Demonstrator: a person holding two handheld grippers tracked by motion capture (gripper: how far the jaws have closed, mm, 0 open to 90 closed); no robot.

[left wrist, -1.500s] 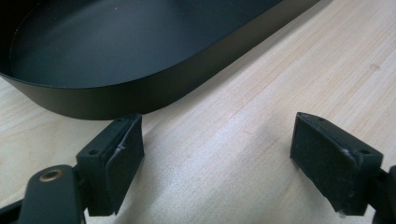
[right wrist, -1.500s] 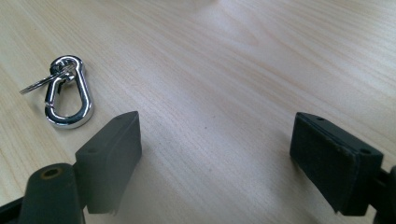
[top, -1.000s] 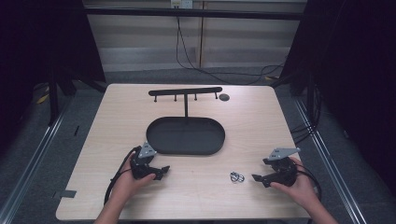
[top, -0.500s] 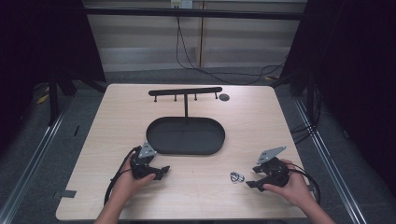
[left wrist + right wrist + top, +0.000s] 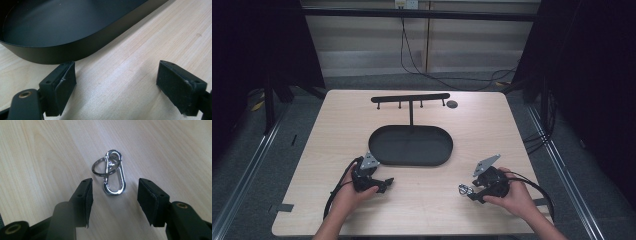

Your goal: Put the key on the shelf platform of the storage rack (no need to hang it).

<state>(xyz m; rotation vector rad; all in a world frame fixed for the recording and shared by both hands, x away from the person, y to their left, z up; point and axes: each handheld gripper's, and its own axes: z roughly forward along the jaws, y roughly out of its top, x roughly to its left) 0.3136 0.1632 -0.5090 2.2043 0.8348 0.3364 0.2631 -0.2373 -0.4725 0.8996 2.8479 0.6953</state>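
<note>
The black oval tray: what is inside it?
The black oval tray looks empty; its dark floor is bare in the high view. The left gripper view shows its near wall and part of its floor, nothing lying there.

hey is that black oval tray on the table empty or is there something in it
Empty. The high view shows the black oval tray with a bare dark floor, and the left gripper view shows the same. The silver carabiner lies outside it on the wooden table.
</note>
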